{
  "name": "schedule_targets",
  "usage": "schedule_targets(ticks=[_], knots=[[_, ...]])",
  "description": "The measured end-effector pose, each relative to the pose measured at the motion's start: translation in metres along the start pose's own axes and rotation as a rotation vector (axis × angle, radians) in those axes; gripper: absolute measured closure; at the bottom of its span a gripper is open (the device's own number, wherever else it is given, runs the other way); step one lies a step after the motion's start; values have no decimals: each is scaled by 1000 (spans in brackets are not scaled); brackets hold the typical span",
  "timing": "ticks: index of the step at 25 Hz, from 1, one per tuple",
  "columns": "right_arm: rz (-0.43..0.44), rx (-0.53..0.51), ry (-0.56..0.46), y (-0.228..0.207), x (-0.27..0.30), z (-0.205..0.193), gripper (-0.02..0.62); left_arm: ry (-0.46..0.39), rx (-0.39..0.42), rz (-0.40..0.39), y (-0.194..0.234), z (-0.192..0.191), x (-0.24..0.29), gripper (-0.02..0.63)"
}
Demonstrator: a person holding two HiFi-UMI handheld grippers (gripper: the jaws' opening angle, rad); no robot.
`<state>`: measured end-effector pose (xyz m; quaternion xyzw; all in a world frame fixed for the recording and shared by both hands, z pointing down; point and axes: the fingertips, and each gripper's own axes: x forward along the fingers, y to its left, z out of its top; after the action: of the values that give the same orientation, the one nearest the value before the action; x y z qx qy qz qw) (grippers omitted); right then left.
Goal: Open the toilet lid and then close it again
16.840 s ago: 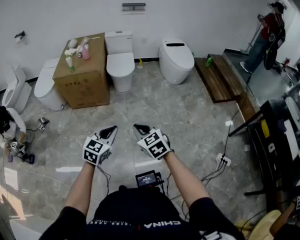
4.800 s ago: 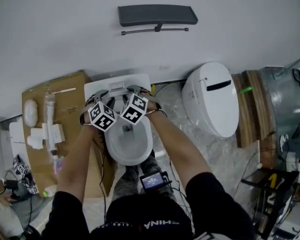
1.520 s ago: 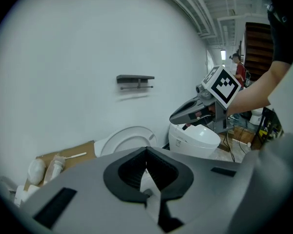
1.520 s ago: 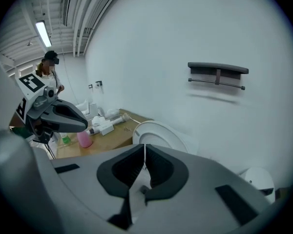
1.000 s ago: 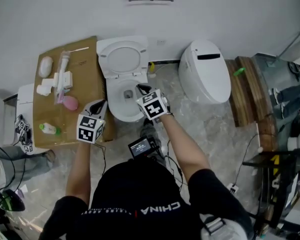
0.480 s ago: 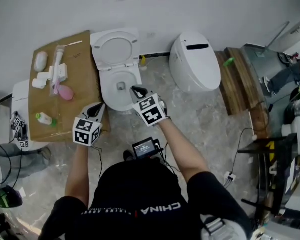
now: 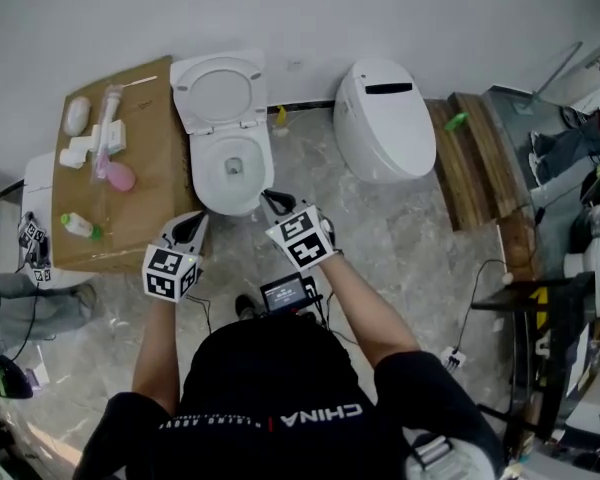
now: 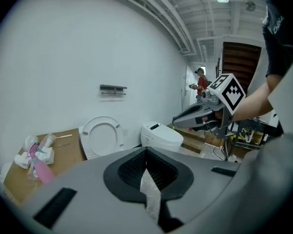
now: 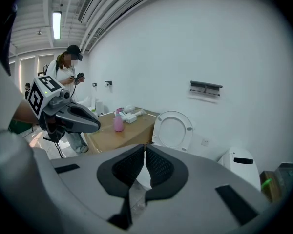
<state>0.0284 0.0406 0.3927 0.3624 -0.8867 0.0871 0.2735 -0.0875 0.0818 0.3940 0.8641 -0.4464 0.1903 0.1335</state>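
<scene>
Stone floor (image 7: 400, 248), toilet lid (image 7: 218, 90) upright, facing room

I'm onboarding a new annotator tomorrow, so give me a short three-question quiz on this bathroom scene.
1. True or false: the toilet lid stands raised.
2. In the head view, the cardboard box sits on which side of that lid? A left, B right, C in front.
3. What do the left gripper and the right gripper hold?
Key: 1 true. 2 A. 3 nothing; both are shut and empty.
</scene>
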Motion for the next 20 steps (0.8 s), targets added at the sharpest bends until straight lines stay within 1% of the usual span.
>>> schedule_targets(ticks=[6,11,16,20], knots=[[30,7,-28,0,-17,-8,574,6,-2,39,-22,1,3,597],[50,0,-29,0,-30,-17,574,22,6,69,-36,1,5,597],[58,-2,-23,1,-36,-25,574,-2,-20,68,-45,5,3,597],[65,2,-23,2,-40,-27,574,-11,-19,68,-50,6,1,597]])
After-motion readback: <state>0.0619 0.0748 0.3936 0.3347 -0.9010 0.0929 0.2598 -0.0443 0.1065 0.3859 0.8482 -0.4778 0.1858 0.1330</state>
